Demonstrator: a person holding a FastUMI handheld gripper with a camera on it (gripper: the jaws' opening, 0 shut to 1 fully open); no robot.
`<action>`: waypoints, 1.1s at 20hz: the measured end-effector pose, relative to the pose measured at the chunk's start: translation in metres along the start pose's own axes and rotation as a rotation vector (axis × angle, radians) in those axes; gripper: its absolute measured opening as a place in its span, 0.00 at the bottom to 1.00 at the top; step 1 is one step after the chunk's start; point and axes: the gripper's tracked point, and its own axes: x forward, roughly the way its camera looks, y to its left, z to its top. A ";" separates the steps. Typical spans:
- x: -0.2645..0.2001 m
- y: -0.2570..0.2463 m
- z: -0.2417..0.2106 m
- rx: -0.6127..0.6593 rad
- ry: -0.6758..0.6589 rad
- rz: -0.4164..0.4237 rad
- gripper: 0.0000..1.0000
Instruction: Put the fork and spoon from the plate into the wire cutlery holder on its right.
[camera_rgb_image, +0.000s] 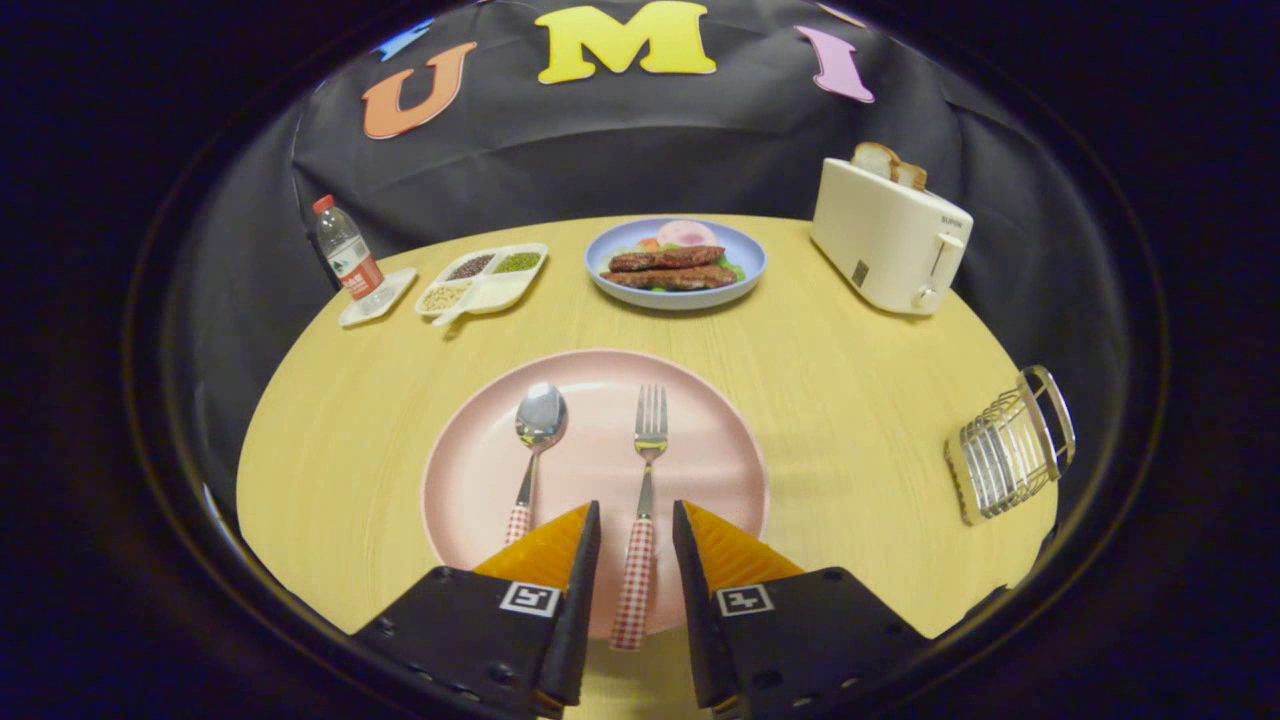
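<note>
A pink plate (700, 450) lies on the round wooden table just ahead of my gripper (636, 520). On it rest a spoon (538, 425) and a fork (648, 450), side by side, both with red-and-white checked handles pointing toward me. The fork's handle runs between my two fingers, with a gap on each side, so the gripper is open around it. The spoon's handle passes beside the left finger (560, 560). The wire cutlery holder (1010, 455) stands at the table's right edge, well to the right of the plate.
Beyond the pink plate sits a blue plate of food (676, 262). A white toaster with bread (888, 238) stands at the back right. A divided tray of grains (482, 280) and a water bottle on a small tray (348, 260) are at the back left.
</note>
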 end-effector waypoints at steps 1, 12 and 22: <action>0.003 -0.001 -0.001 0.007 0.010 -0.005 0.40; 0.006 -0.003 -0.003 -0.027 0.054 -0.025 0.02; -0.093 -0.016 0.027 -0.055 -0.017 0.037 0.02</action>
